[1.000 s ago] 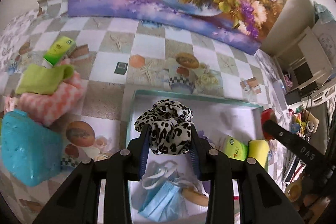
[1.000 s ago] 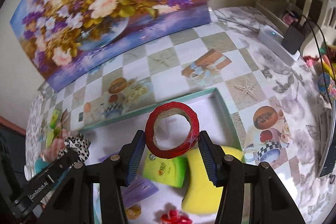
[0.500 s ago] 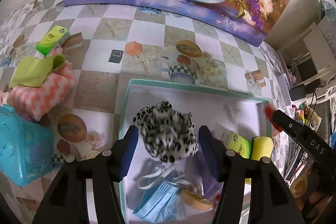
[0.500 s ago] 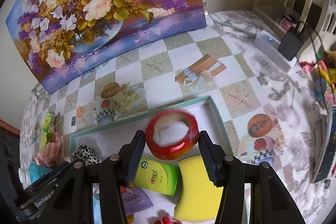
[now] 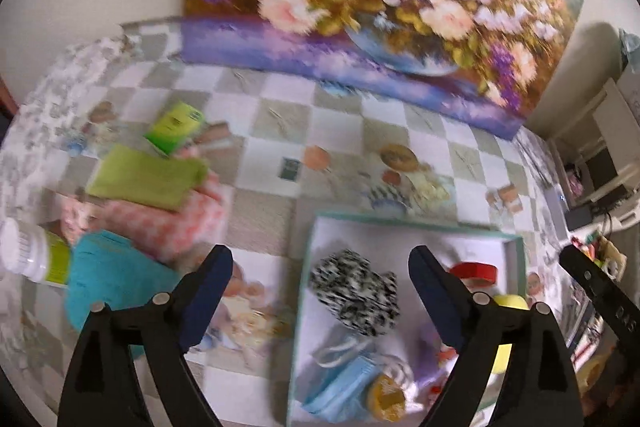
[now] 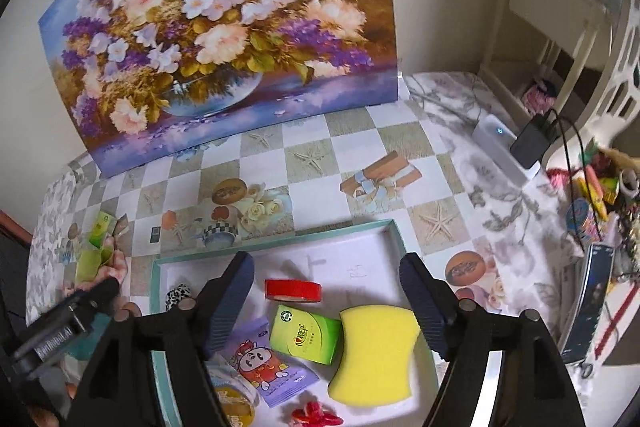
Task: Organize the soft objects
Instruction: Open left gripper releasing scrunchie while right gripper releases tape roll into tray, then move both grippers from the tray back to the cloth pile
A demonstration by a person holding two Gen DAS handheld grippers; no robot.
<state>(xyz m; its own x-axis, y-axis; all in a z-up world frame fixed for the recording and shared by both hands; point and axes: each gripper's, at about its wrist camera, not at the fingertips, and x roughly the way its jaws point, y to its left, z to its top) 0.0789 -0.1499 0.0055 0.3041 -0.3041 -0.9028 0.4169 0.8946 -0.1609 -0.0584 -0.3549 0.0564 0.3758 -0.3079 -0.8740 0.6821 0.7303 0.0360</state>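
Observation:
A teal-rimmed white tray lies on the checked tablecloth. In it lie a leopard-print scrunchie, a red ring, a yellow sponge, a green tissue pack, a purple packet and a blue face mask. My left gripper hangs above the tray's left edge, its jaws opening, nothing between them. My right gripper hovers over the ring, jaws opening, ring lying free below.
Left of the tray are a teal cloth, a pink checked towel, a green cloth, a green pack and a white-capped bottle. A flower painting leans on the back wall. Clutter and cables crowd the right edge.
Both grippers let go and rose. The scrunchie dropped from the left jaws into the tray; the red ring fell from the right jaws and lies flat in the tray.

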